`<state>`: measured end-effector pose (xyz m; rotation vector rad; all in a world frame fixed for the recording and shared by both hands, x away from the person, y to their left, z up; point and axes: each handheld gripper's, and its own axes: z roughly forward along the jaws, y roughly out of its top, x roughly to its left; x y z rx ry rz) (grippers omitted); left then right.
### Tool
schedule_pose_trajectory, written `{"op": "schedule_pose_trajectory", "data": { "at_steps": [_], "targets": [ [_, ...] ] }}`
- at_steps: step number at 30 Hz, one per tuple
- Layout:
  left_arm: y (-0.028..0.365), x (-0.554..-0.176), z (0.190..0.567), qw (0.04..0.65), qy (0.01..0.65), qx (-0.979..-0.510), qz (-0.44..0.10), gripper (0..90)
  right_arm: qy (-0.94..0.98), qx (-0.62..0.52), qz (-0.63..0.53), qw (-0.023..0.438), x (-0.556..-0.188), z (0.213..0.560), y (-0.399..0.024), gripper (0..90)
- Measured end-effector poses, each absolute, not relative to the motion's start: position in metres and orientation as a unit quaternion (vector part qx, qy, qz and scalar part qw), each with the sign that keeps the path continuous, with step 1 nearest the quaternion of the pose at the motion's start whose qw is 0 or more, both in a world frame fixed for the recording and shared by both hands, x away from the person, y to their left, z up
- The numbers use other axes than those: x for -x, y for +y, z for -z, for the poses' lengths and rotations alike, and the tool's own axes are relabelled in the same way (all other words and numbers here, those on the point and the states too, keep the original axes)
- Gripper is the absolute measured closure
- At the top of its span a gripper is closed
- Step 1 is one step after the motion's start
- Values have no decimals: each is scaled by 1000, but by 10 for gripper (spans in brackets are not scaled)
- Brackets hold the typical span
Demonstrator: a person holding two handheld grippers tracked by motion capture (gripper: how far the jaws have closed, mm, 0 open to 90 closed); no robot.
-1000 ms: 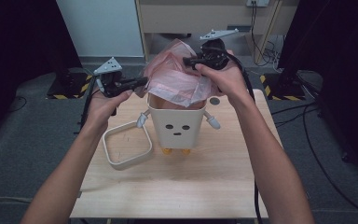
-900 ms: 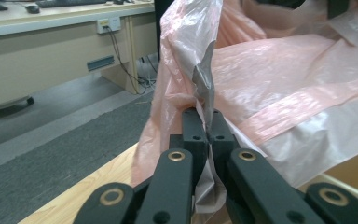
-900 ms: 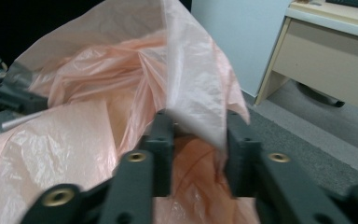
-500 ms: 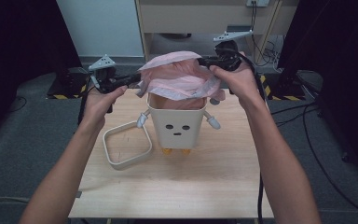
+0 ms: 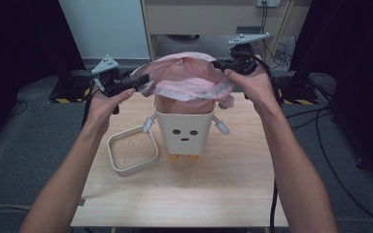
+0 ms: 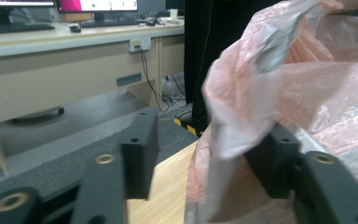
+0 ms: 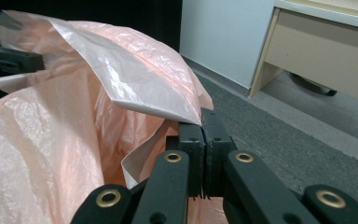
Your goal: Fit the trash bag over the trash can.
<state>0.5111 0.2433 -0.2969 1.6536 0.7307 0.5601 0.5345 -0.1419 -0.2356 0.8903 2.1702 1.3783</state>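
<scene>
I have the pink bag (image 5: 187, 80) spread above the bin (image 5: 183, 128); right tool (image 7: 201, 122) clenched on its rim, left tool (image 6: 205, 154) just opening with bag film between its jaws; fitting remains

Wooden table (image 5: 223, 194) under my forearms. Loose cream square ring (image 5: 132, 150) lies flat on it, left of bin, touching nothing I can see. Beige cabinet (image 5: 199, 19) beyond far edge. Grey floor (image 5: 29, 145) around. Desk with monitors (image 6: 74, 28) off to my left.
</scene>
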Motion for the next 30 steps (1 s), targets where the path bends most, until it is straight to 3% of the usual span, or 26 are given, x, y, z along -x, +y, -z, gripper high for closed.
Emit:
{"op": "schedule_pose_trajectory", "data": {
  "at_steps": [5,17,30],
  "targets": [
    [242,-511,297,597,309,-701,-239,384,778,-327,-495,208,-536,240,-147,895],
    [245,-507,295,600,301,-699,-248,373,772,-349,-489,207,-536,250,-168,897],
    [238,-508,288,627,279,-692,-225,432,774,-358,-480,204,-535,259,-180,898]
  ]
}}
